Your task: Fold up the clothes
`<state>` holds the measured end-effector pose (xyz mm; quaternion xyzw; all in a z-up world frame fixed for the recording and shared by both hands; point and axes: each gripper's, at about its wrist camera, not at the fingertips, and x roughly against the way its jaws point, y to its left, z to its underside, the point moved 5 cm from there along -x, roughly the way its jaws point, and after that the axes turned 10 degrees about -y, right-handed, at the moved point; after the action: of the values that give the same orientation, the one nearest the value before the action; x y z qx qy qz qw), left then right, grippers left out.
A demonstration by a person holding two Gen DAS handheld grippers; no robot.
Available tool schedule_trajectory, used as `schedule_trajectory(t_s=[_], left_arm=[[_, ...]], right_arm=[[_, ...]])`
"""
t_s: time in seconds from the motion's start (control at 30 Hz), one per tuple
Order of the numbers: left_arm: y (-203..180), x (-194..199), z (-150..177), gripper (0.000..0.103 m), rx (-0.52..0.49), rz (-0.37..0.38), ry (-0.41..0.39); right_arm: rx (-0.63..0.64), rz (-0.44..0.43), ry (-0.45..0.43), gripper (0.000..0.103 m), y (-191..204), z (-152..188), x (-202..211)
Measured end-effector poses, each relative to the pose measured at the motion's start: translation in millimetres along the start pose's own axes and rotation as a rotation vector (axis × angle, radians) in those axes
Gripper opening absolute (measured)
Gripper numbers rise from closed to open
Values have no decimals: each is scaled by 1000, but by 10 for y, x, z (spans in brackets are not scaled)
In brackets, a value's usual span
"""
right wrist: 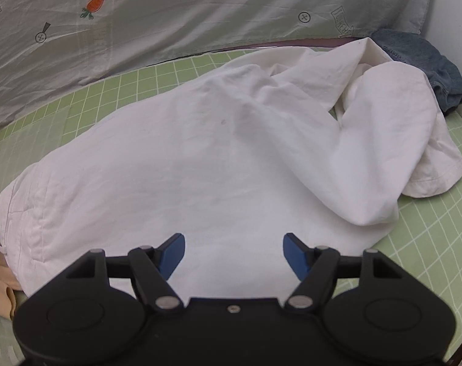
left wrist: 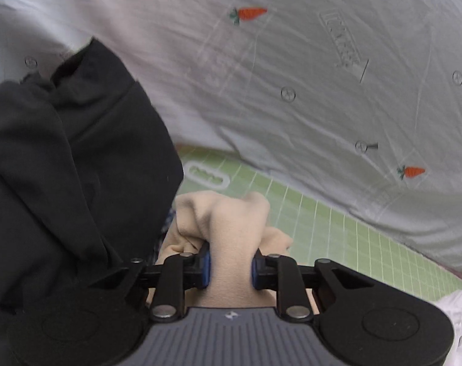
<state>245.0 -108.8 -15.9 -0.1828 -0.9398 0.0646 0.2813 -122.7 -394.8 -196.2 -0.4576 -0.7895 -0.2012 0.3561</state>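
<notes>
My left claw (left wrist: 230,270) pinches a fold of the beige garment (left wrist: 228,216) on the green mat (left wrist: 337,228); my right claw (right wrist: 234,254) gapes empty over the white garment (right wrist: 200,158) spread mid-mat

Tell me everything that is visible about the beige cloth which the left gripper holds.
The beige cloth looks soft and fleecy, with a matte, plain surface and no print. It is bunched into rounded folds, not flat. The left gripper is shut on a thick fold of it, with both blue pads pressing its sides. The cloth lies over the green grid mat, and the black garment hangs against its left side. In the right wrist view only a small edge shows, beside the white garment.
</notes>
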Motion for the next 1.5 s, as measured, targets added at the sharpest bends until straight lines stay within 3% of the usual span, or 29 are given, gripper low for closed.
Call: schedule_trajectory(t_s=[0.17,0.3,0.37,0.47,0.5,0.57,0.6,0.73,0.9,1.13,1.3,1.5], left_arm=[[211,403,-758,23,15,-95,-261],[584,535,-1109,23,20,-304,-422],[794,550,-1192,23,-3,-433,-468],[1064,511,-1244,23,-61,-564,-517],[1162,453,-1252,23,-58,-578,-498],[1443,309,-1181,25,56,-584,-423],[1580,195,-1112,26,118,-585,-336],[1765,100,-976,31,173,-580,-284],[1744,117,-988,32,197,-597,-249],[1809,93,-997,33,230,-556,-215],[1853,116,-993,34,239,-515,-206],[1911,137,-986,36,272,-470,-206]], right_arm=[[26,-20,-10,72,79,-12,-5],[2,-16,-2,72,54,0,-33],[-11,-13,2,72,43,4,-44],[6,-12,-17,71,85,-19,-17],[26,-16,-36,71,127,-47,9],[66,-23,-74,71,212,-103,62],[85,-27,-92,71,255,-131,88],[201,-67,-189,75,624,-300,234],[386,-292,-235,78,1519,-331,390],[595,-658,-127,79,2848,238,429],[759,-713,-65,79,3469,694,232],[770,-698,20,78,3701,770,63]])
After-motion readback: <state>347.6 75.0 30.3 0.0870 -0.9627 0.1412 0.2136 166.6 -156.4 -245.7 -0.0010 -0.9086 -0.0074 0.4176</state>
